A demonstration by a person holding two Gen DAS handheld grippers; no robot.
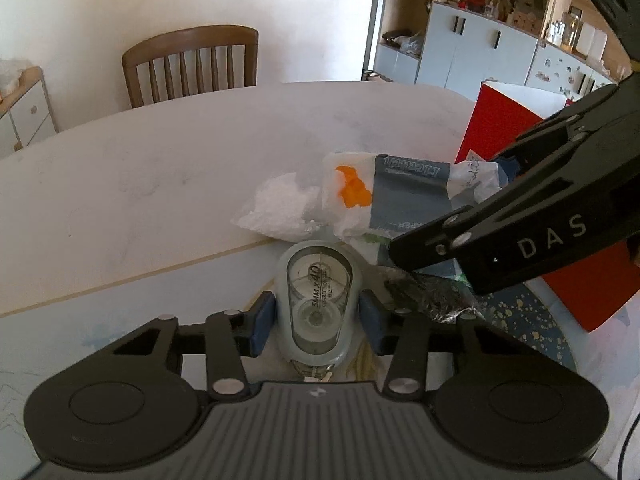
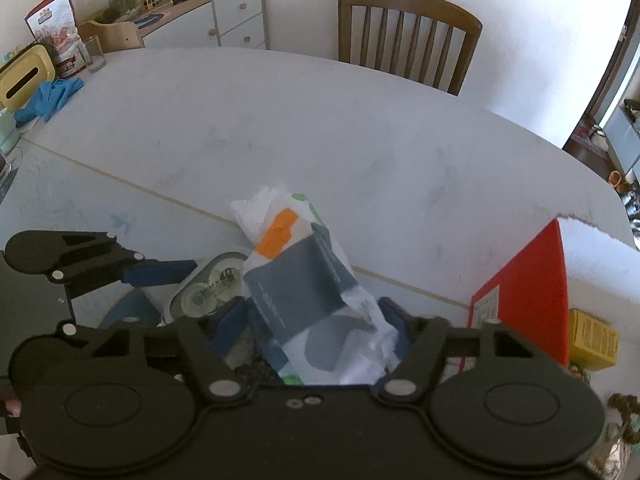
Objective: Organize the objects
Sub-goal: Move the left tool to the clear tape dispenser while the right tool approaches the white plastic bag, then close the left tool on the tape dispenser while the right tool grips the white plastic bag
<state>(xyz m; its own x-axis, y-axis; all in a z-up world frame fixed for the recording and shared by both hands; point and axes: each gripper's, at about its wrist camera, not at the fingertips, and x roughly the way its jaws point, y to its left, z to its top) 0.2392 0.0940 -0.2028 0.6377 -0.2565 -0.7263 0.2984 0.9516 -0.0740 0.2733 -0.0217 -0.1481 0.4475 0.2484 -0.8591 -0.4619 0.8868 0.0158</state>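
Left wrist view: the left gripper point(image 1: 316, 316) has its blue pads pressed on either side of a correction tape dispenser point(image 1: 318, 304) lying on the white table point(image 1: 160, 168). Just beyond and to the right, the right gripper point(image 2: 316, 320) straddles a crumpled wet-wipes packet point(image 2: 304, 280), its pads apparently touching the wrapper. Farther right stands a red box point(image 2: 528, 288). Nothing looks sorted yet; both items remain on the table, so I judge the organizing barely begun.

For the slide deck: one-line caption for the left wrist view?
Left gripper closes on correction tape; right gripper at wipes pack.
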